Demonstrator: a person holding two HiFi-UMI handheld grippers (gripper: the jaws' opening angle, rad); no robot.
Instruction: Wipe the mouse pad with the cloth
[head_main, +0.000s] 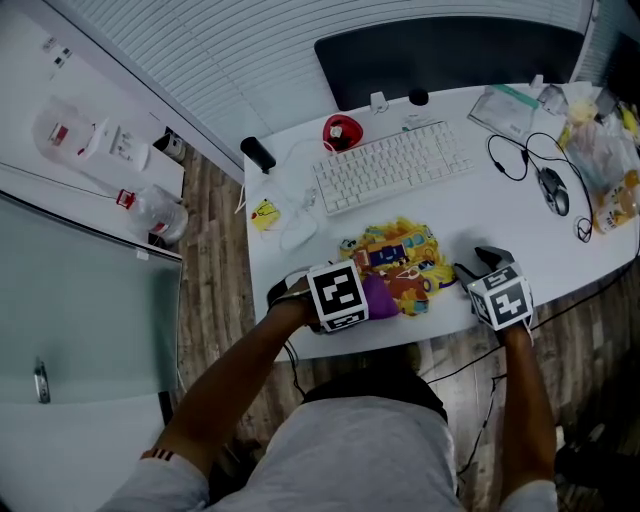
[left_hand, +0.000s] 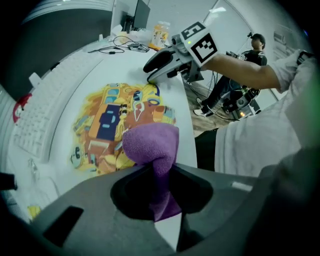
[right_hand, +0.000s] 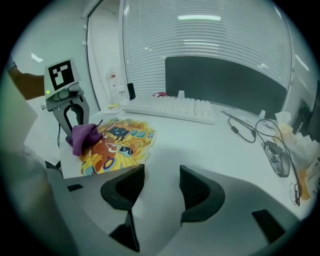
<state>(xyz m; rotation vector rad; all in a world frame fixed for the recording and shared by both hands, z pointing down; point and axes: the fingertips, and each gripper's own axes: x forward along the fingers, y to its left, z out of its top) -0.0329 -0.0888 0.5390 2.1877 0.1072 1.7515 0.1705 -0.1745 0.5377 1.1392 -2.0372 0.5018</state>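
In the head view, the left forearm reaches up from 7 o'clock, angled inward across the body. Its left gripper (head_main: 365, 298) sits at the 7 o'clock corner of the irregular, brightly cartoon-printed mouse pad (head_main: 400, 262), which lies on the white desk (head_main: 500, 210) near its front edge, at 6 o'clock from the white keyboard (head_main: 395, 165). The jaws are clamped on a bunched purple microfibre cloth (left_hand: 150, 145), whose wad bulges past the tips and rests on the pad's near edge. The right forearm rises almost straight from 5 o'clock. The right gripper (right_hand: 162, 187) holds its jaws apart with only bare desk between them, just beside the pad's 3 o'clock edge and pointing toward 11 o'clock.
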